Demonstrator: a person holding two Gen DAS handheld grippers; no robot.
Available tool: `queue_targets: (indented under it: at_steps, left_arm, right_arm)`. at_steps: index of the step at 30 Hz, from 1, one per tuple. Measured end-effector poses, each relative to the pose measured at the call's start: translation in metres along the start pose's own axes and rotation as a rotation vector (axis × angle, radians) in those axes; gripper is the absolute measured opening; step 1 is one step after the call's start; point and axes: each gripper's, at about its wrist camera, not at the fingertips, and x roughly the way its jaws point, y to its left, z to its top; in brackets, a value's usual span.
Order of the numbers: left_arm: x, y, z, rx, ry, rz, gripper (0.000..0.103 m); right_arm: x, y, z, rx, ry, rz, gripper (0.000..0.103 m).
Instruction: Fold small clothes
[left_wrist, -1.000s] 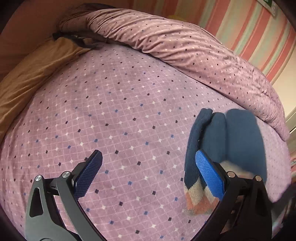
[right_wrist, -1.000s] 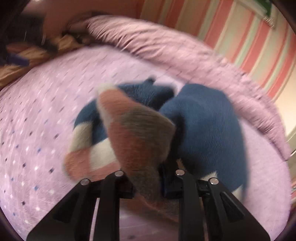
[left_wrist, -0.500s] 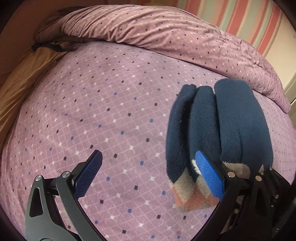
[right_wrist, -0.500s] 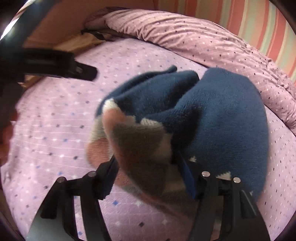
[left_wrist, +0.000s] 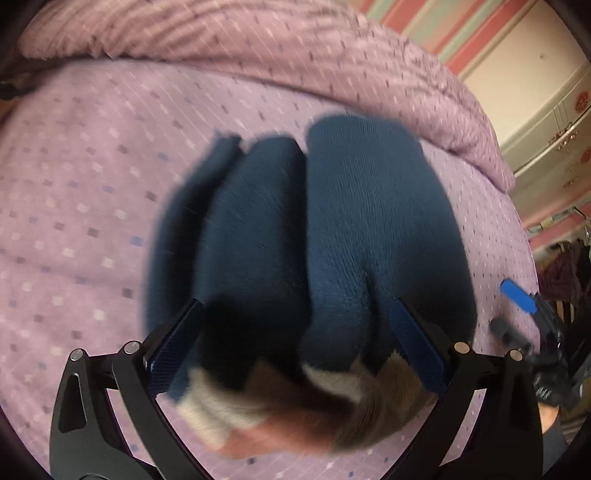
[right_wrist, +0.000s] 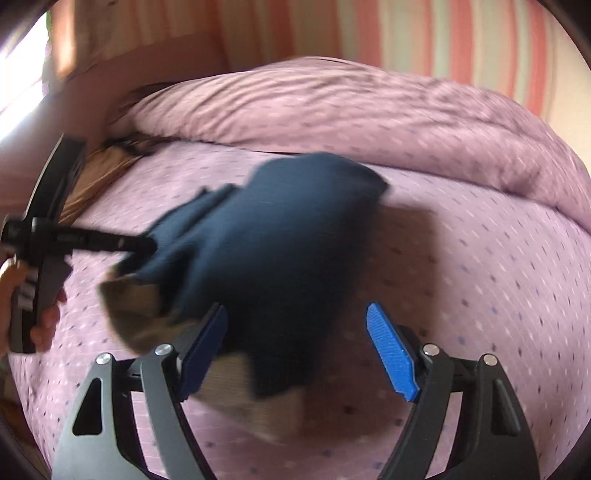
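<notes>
Left fingers: the left gripper (left_wrist: 295, 354) has its two blue-padded fingers (left_wrist: 173, 350) spread wide on either side of the folded sock bundle (left_wrist: 303, 240). No pad clearly presses the cloth, so this reads as open and straddling, not gripping.

Right fingers: the right gripper (right_wrist: 297, 358) is opening. Its left finger (right_wrist: 203, 350) lies against the bundle's near edge and its right finger (right_wrist: 391, 358) stands clear over bare bedspread. Nothing is pinched between them.

What changed: a second ago the right fingers were clamped on the striped cuff and the left fingers hung over empty bedspread, with the bundle off to their right. Now the right fingers have let go and the left fingers have come across to bracket the bundle.

Meaning for the task: the fold looks made and released, and the bundle seems to be passing to the left gripper, perhaps to be pressed or moved.

Bundle and left fingers: the dark blue folds run forward from between the fingers, and the striped cuff (left_wrist: 314, 410) sits nearest, down between the finger bases.

Bundle and right fingers: mostly ahead and toward the left finger, partly overlapping it.

Resting place: the purple dotted bed (left_wrist: 74, 221), with a rolled duvet (right_wrist: 369, 122) beyond.

Picture quality: both views are blurred.
</notes>
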Motion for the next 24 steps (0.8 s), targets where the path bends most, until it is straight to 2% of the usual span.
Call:
queue_targets:
  at_steps: [2,4,11,13,14,17,22,23,24]
  left_arm:
    - [0.017,-0.004,-0.004,0.014,0.036,0.003,0.100]
    - [0.028,-0.010,-0.009,0.041,0.052,0.050,0.100]
    - [0.025,-0.035,-0.021,0.127,0.032,0.126,0.098]
    - [0.022,-0.048,-0.027,0.190,-0.005,0.156,0.081]
    - [0.020,-0.054,-0.031,0.222,-0.023,0.165,0.066]
    - [0.020,-0.080,-0.040,0.355,-0.061,0.293,0.044]
    - [0.028,-0.115,-0.057,0.581,-0.089,0.502,0.029]
    - [0.030,-0.120,-0.061,0.626,-0.094,0.548,0.021]
    - [0.034,-0.127,-0.065,0.674,-0.088,0.581,0.019]
  right_arm:
    - [0.002,-0.017,-0.004,0.025,0.002,-0.038,0.079]
    - [0.002,-0.029,-0.007,0.051,-0.003,-0.054,0.079]
    - [0.000,-0.064,-0.016,0.154,-0.013,-0.081,0.079]
    - [-0.001,-0.072,-0.019,0.179,-0.018,-0.093,0.079]
    - [-0.001,-0.075,-0.020,0.191,-0.021,-0.096,0.079]
    - [-0.002,-0.084,-0.027,0.221,-0.019,-0.104,0.079]
    - [-0.005,-0.095,-0.037,0.251,-0.008,-0.114,0.079]
    - [-0.007,-0.097,-0.039,0.255,-0.006,-0.113,0.079]
    - [-0.007,-0.099,-0.041,0.258,-0.004,-0.112,0.079]
